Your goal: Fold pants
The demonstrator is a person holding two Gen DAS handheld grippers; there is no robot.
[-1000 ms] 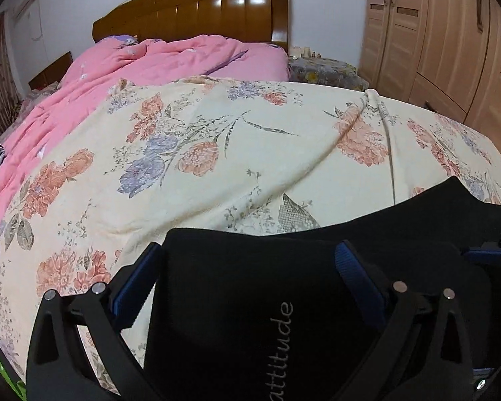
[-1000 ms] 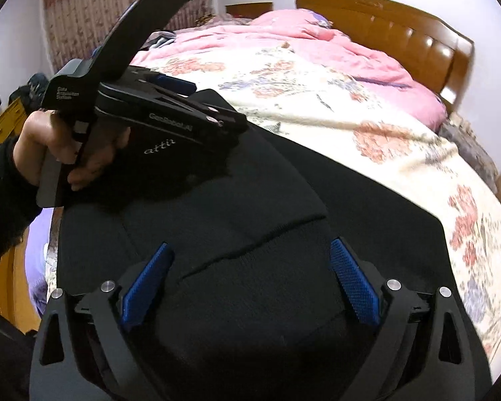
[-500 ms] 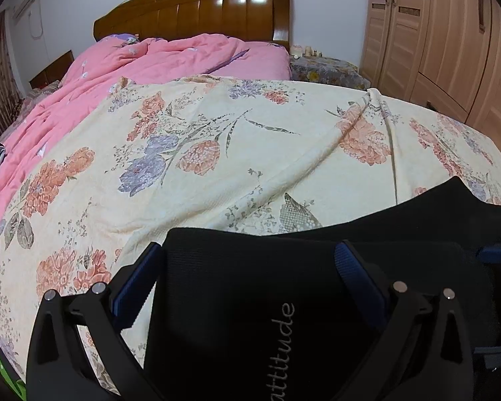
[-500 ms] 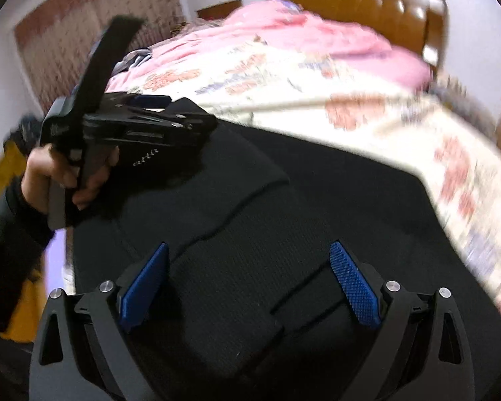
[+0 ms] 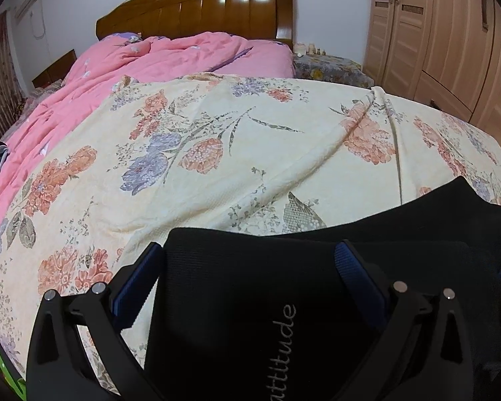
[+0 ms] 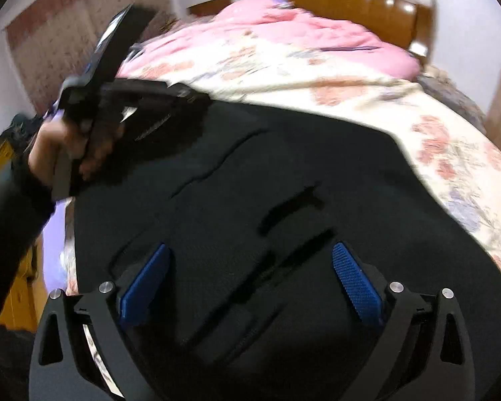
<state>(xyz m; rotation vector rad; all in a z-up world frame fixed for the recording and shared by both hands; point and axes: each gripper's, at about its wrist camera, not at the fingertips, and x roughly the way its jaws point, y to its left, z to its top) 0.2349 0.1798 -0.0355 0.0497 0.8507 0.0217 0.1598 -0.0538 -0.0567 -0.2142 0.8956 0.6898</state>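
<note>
the bed (image 5: pixel 217 153), under a cream floral cover, filled most of both views, with a pink quilt (image 5: pixel 143 63) bunched at the far end against the wooden headboard (image 5: pixel 197 10) and a wardrobe (image 5: pixel 451 33) at the far right. the black pants (image 5: pixel 237 304) lay at the near edge of the bed, already doubled over, a panel lettered "attitude" uppermost in the left wrist view. in the right wrist view the pants (image 6: pixel 284 200) spread wide, seams and a pocket slit showing.

the left gripper (image 5: pixel 250 277) sat low over the lettered panel, its fingers spread wide either side of the cloth and holding nothing. the right gripper (image 6: pixel 250 274) hung over the middle of the garment, fingers equally wide and empty. the person's hand (image 6: pixel 70 147) held the left gripper's handle at the far left; that view was smeared.

the step in hand looked like the pause between folds. the next move probably called for both pairs of fingers to close on one edge together, pinching every layer, or the fold would slip.
</note>
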